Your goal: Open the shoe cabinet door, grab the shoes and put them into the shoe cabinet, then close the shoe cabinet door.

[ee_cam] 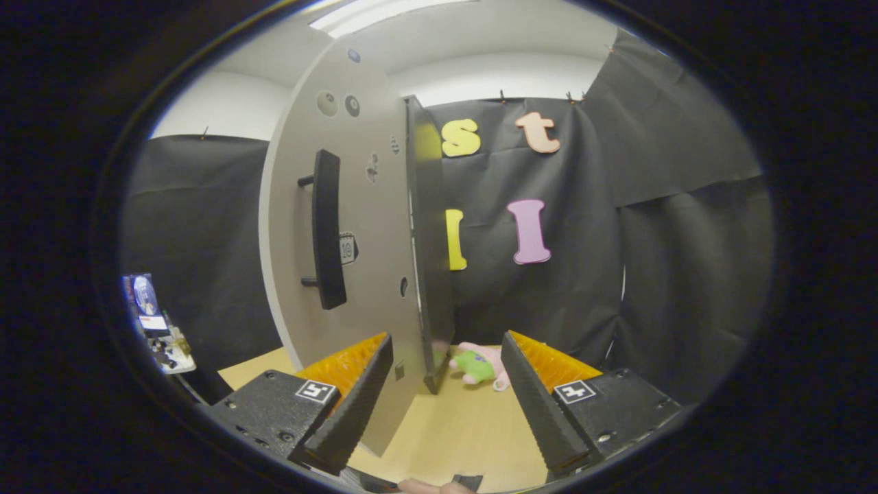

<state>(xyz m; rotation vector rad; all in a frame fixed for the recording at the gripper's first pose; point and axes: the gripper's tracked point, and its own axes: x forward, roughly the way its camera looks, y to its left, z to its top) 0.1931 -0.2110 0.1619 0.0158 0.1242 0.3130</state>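
Observation:
The grey shoe cabinet door [370, 226] stands upright just ahead of me, turned so I see its face at an angle. Its black bar handle [328, 230] runs vertically, above my left finger. A dark panel edge [429, 240] of the cabinet stands right behind the door's free edge. My gripper [447, 339] is open, and the door's lower free edge reaches down between the fingers, close to the left one. Neither finger presses on it. A small pink and green shoe [478, 367] lies on the table beyond the fingers, beside the dark panel.
The light wooden table top [466, 432] spreads under the fingers. Off to the left, a small stand [156, 322] holds odd items. A bit of a hand [429, 487] shows below the gripper. Black cloth walls close the booth behind and to the right.

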